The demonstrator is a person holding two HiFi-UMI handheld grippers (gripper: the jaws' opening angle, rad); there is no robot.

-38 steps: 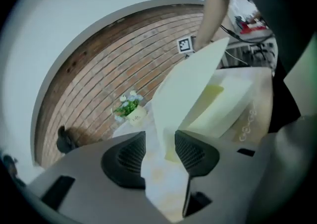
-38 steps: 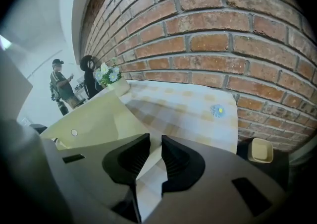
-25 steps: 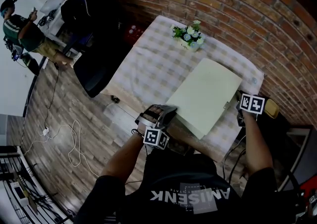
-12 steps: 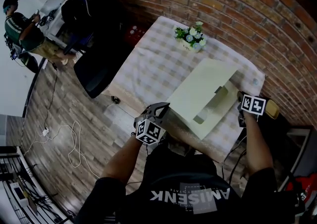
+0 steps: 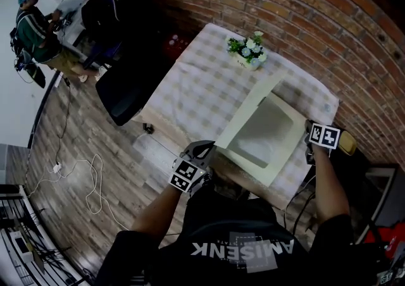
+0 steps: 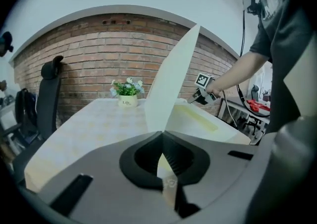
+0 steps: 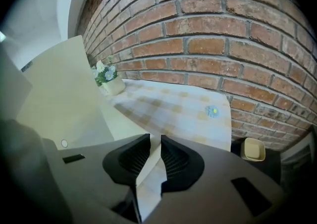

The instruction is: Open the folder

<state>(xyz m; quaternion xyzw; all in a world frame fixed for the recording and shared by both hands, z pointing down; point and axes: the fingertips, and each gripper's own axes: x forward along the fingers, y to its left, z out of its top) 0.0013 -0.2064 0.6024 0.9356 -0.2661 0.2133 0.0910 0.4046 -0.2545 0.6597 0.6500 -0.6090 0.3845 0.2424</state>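
A pale cream folder (image 5: 266, 130) lies on the checked table (image 5: 190, 88), its front cover (image 5: 243, 114) raised steeply from the near corner. My left gripper (image 5: 205, 147) is shut on that cover's edge. In the left gripper view the cover (image 6: 171, 84) rises straight out of the closed gripper (image 6: 162, 136). My right gripper (image 5: 307, 141) sits at the folder's right edge. In the right gripper view the gripper (image 7: 155, 136) shows its jaws a narrow slit apart, pale surface visible through it and nothing visibly pinched. The raised cover (image 7: 59, 89) stands to its left.
A small pot of flowers (image 5: 248, 50) stands at the table's far end. A black office chair (image 5: 123, 82) is left of the table, and cables (image 5: 82, 177) trail on the wooden floor. A brick wall runs behind. A yellow dish (image 7: 253, 149) sits off the table's right side.
The folder's cover has gone from lying flat to standing steeply up. My left gripper rolled over and shifted a little left, holding the cover. The right gripper kept still.
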